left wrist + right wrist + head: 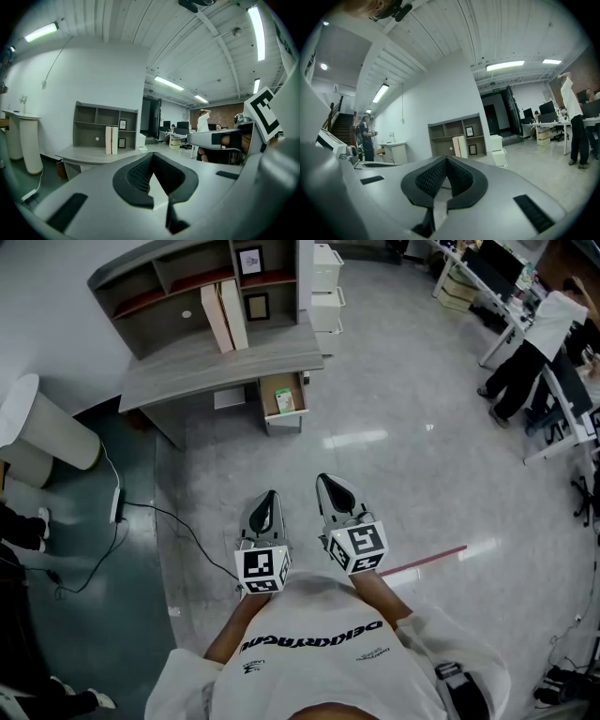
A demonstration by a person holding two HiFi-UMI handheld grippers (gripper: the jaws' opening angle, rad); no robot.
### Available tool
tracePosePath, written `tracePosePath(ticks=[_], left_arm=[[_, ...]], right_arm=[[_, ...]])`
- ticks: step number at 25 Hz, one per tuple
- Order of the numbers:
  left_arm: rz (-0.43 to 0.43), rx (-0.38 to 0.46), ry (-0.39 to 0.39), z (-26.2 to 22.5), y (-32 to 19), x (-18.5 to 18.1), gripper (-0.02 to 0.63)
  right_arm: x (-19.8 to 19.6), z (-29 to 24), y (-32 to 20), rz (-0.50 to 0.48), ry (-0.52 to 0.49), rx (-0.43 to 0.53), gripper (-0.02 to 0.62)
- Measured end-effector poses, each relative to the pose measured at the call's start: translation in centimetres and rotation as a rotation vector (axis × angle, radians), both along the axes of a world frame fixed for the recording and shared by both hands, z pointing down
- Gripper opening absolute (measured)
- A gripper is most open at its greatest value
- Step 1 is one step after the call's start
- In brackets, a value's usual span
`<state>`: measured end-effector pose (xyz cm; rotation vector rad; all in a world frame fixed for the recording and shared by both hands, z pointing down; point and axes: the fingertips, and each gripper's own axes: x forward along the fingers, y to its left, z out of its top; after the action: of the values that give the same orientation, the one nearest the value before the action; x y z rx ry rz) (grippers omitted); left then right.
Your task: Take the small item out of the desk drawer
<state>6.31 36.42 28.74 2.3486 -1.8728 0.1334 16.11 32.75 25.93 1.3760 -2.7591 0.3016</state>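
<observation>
A grey desk (211, 360) with a shelf unit on top stands ahead of me across the floor. Its drawer (302, 396) is pulled open under the right end. A small green and white item (284, 400) lies inside. My left gripper (270, 496) and right gripper (324, 481) are held side by side over the floor, well short of the desk, both pointing toward it. Each is shut with nothing between its pads. The desk (86, 153) shows far off in the left gripper view, and its shelf unit (454, 136) in the right gripper view.
A white round pedestal (49, 433) stands left of the desk, with a black cable (159, 516) trailing over the floor. A white drawer cabinet (327, 287) sits behind the desk. A person (539, 345) leans at office desks at the right. Red tape (424, 563) marks the floor.
</observation>
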Motion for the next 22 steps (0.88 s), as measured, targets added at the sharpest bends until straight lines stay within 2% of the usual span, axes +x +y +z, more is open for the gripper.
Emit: tracePosePath(ticks=[8, 22], left_arm=[[0.036, 0.000, 0.008, 0.0, -10.7, -4.0, 0.015], [0.139, -0.037, -0.009, -0.7, -29.9, -12.8, 0.015]], right_arm=[[-4.3, 0.5, -10.1, 0.022, 0.012, -0.014, 0.031], [-12.5, -0.4, -28.6, 0.135, 0.021, -0.055, 0.031]])
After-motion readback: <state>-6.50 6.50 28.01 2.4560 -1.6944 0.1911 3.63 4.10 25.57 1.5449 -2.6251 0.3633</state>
